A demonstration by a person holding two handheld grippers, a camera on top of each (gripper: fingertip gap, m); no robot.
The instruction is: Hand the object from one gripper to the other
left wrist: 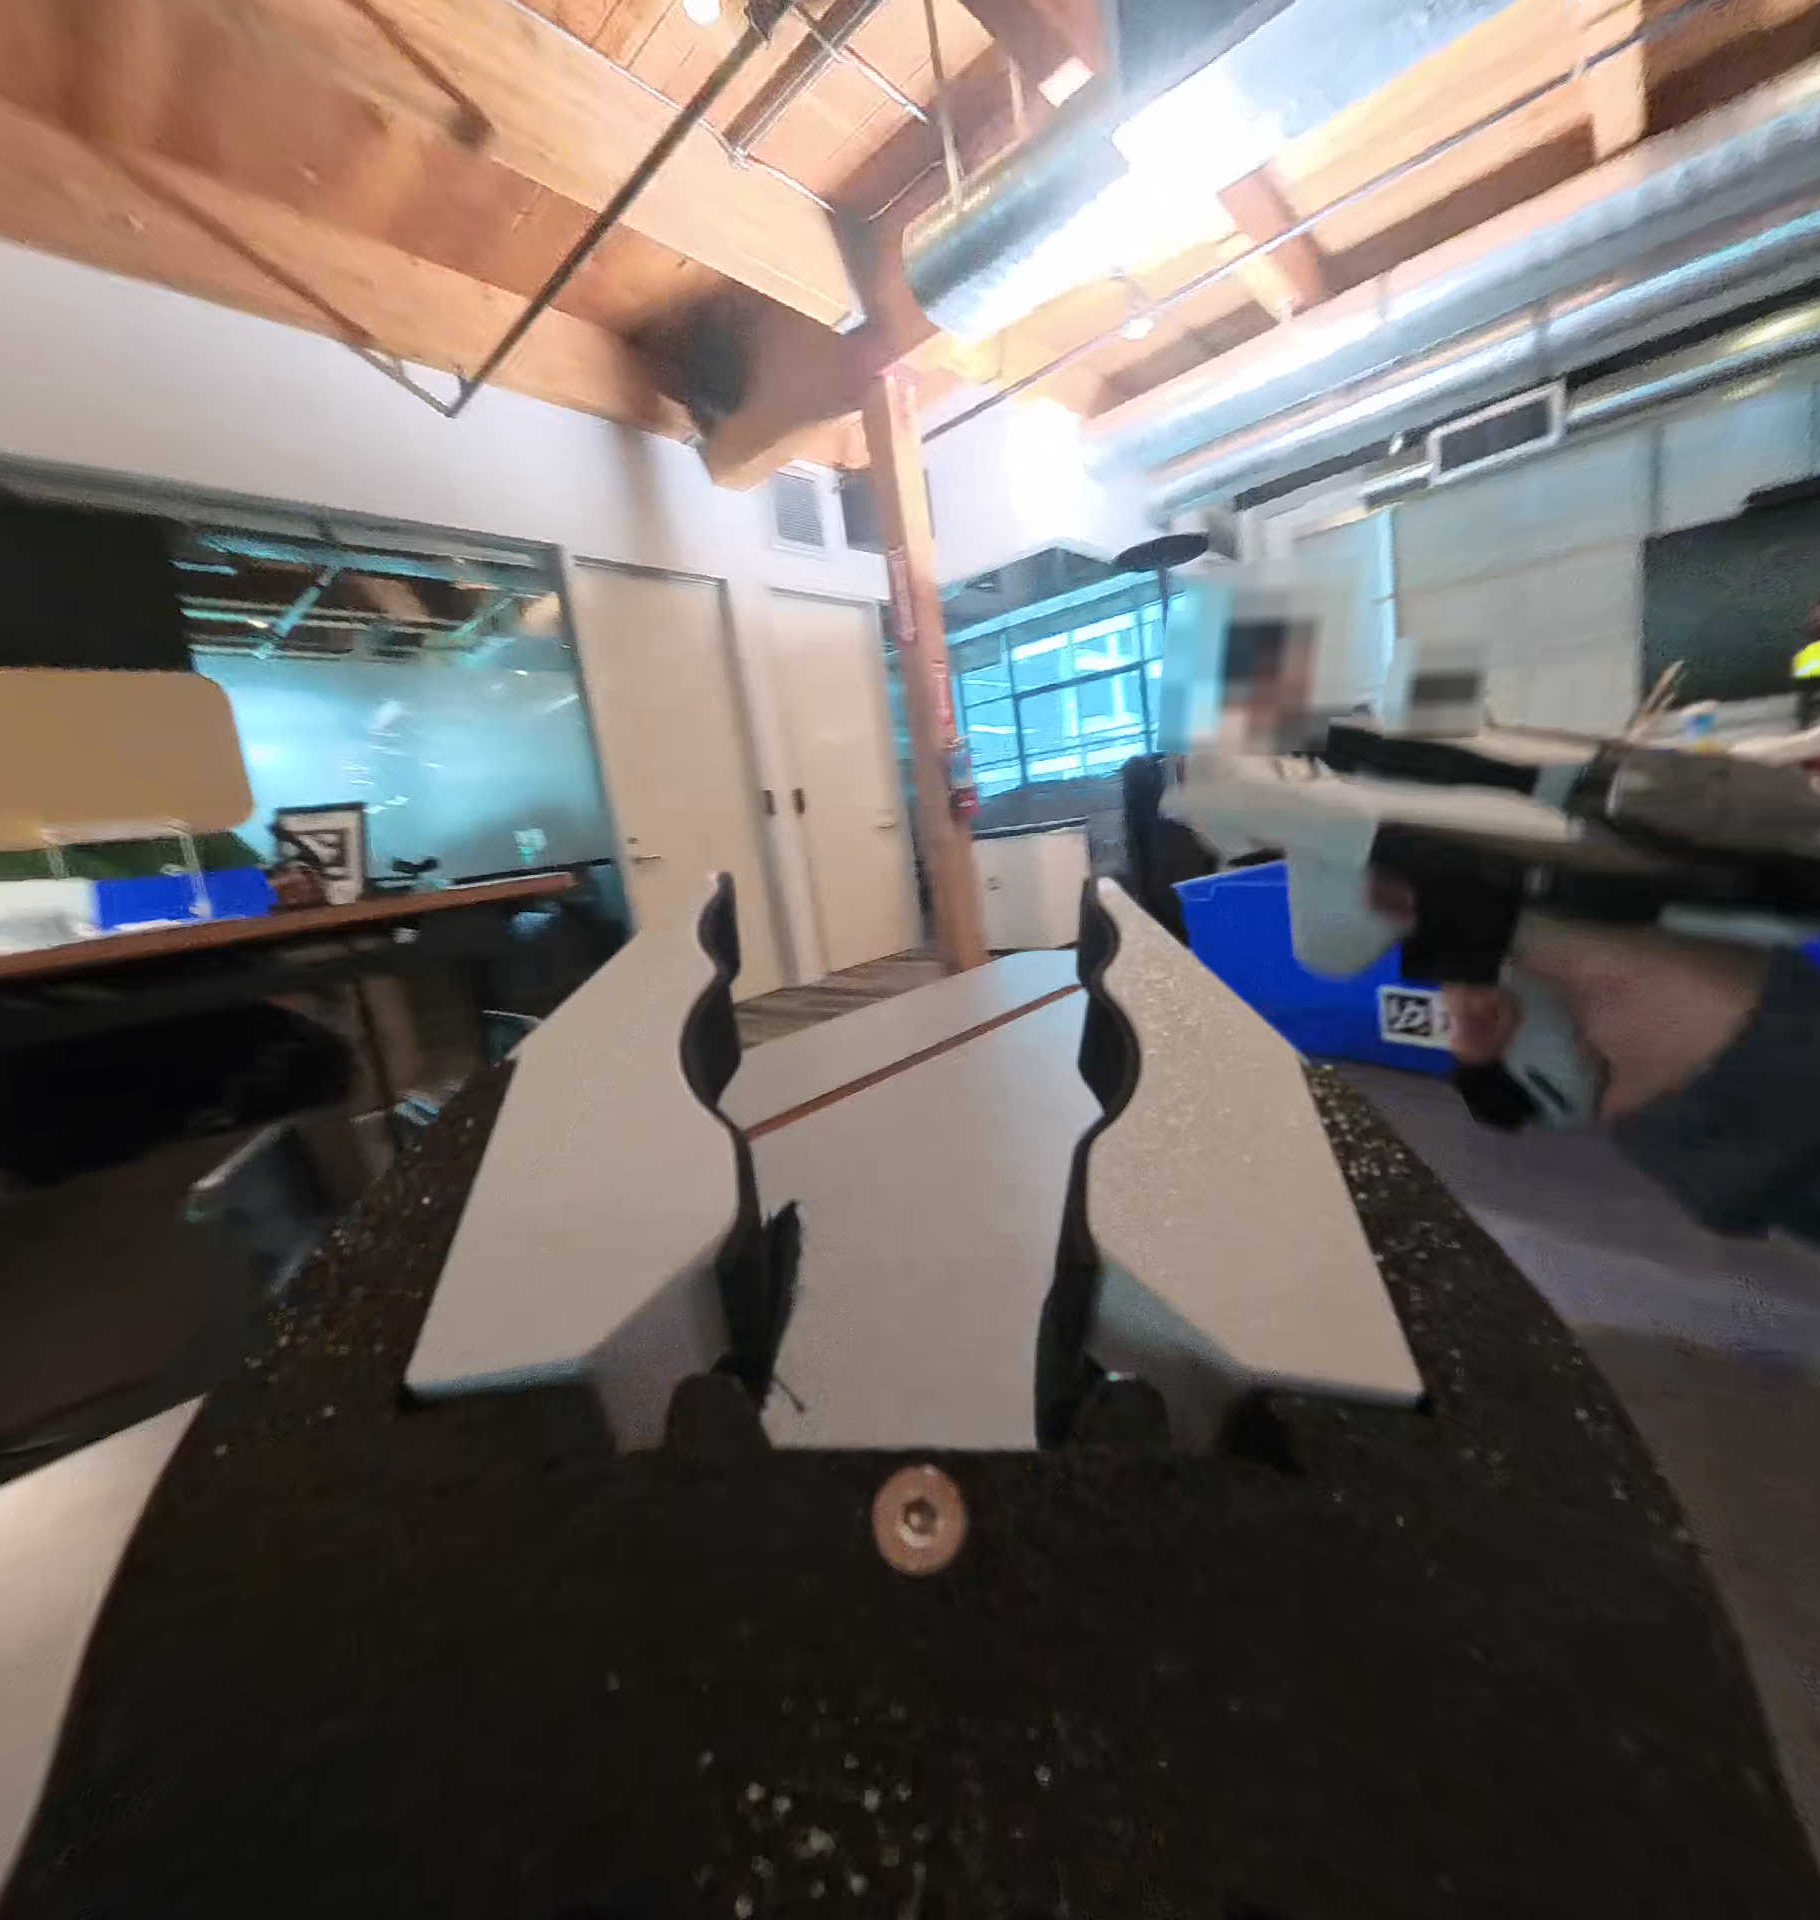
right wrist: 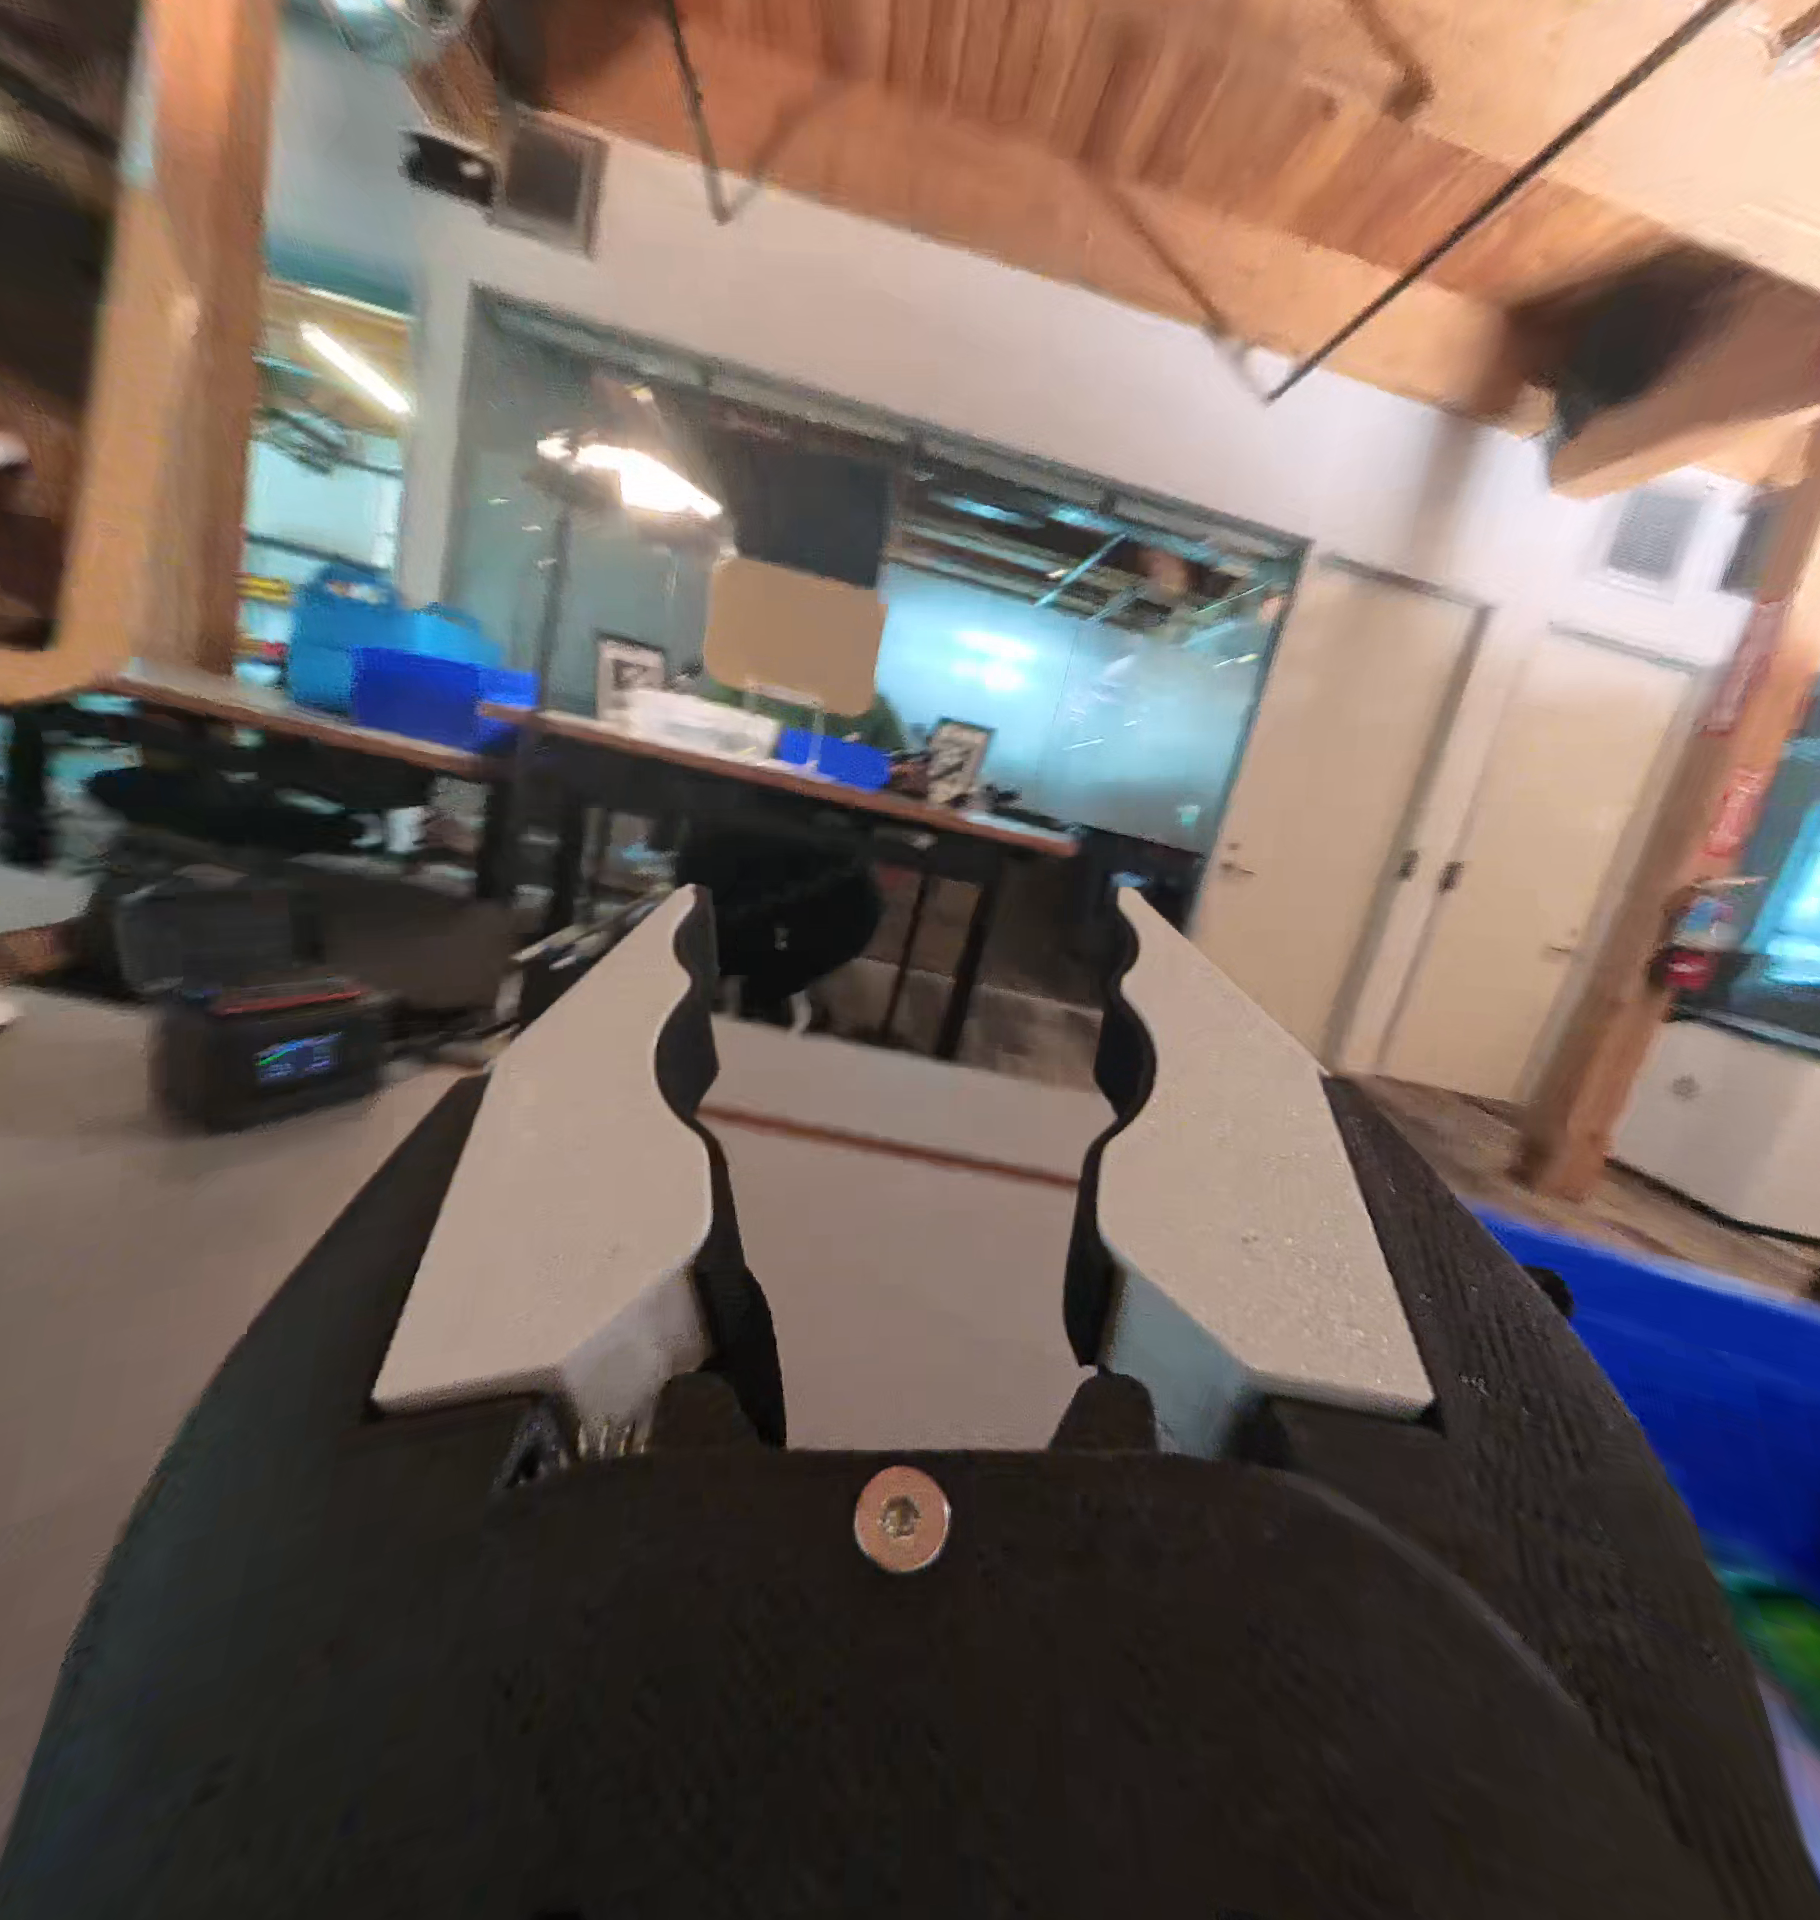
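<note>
A: Left wrist view first. Left gripper [left wrist: 906, 914] spread wide, nothing between the fingers [left wrist: 594, 1164]. Held up over a grey table [left wrist: 916, 1226] with a reddish seam. No object to hand over anywhere in sight.

B: Other gripper visible?

A: Yes, far right, blurred: right gripper [left wrist: 1342, 904] in a hand [left wrist: 1654, 1039], spread or closed impossible to tell from here. Blue bin [left wrist: 1290, 956] right behind it. Wooden post [left wrist: 927, 675], doors, far desk [left wrist: 262, 925] with clutter. Seated person at right, mosaicked.

B: Right wrist view?

A: Right gripper [right wrist: 911, 914] also spread, empty. Same grey table [right wrist: 885, 1247] below. Blue bin [right wrist: 1716, 1382] at lower right edge, something green inside, too blurred to name. Black box with a lit screen [right wrist: 272, 1049] at left, desks [right wrist: 781, 774] with blue crates beyond.

B: Step?

A: Looks like pre-pick; nothing grasped, handover not started. Object probably in that bin, only a guess.

B: Next move?

A: Tilt down, find the object, close one gripper on it, then bring both tips together. Heavy motion blur, so slow down. Bin wall likely in the way of the reach.
</note>
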